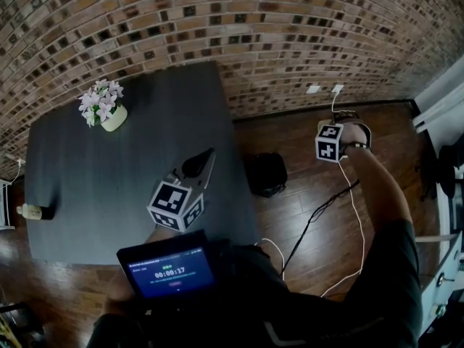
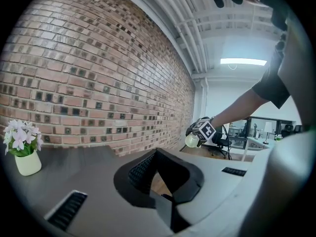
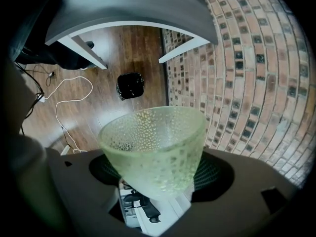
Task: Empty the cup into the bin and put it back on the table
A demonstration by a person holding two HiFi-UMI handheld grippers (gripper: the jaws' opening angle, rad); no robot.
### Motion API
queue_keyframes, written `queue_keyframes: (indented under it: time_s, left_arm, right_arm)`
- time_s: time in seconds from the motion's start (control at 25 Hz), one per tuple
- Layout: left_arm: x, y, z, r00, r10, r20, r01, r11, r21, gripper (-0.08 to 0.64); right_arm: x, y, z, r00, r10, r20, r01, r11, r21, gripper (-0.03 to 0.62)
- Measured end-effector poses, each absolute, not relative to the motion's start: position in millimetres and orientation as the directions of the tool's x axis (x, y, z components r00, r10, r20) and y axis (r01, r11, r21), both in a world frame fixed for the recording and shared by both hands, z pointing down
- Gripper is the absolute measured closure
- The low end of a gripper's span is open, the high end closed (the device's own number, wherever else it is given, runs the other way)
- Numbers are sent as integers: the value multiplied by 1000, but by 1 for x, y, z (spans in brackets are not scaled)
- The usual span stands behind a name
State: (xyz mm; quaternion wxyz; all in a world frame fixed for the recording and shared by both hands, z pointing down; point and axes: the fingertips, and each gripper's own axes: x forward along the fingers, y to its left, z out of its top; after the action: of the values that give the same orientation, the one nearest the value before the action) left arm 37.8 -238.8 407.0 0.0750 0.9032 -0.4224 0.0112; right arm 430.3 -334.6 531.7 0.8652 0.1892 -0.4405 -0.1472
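Observation:
A pale green dimpled glass cup (image 3: 153, 147) sits between the jaws of my right gripper (image 3: 154, 168), which is shut on its sides. The cup's mouth tips away towards the wooden floor, and I see nothing inside it. The black bin (image 3: 130, 85) stands on the floor below and ahead. In the head view my right gripper (image 1: 330, 142) hangs over the floor to the right of the bin (image 1: 266, 174), off the dark grey table (image 1: 109, 187). My left gripper (image 1: 183, 194) hovers over the table's front right part. Its jaws (image 2: 165, 174) are open and hold nothing. From there the cup (image 2: 191, 140) shows small in the distance.
A white pot of pale flowers (image 1: 105, 107) stands at the table's far left, and a small bottle (image 1: 32, 212) lies at its left edge. White and black cables (image 1: 355, 216) trail over the floor by the bin. A brick wall runs behind the table. A lit screen (image 1: 170, 270) sits at my chest.

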Motion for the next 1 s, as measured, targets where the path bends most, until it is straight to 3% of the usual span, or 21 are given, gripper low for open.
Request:
queue_keyframes:
  time_s: [0.8,1.0]
  left_arm:
    - [32,-236,409,645,-758,92,-763,-634,127,569]
    - [29,-235,409,641,-761,94,-766,-630,125,569]
  right_arm:
    - [431,-334,531,583,-419,696,82,883,463,201]
    - [431,-334,530,571,-406,713,30,879,477,201]
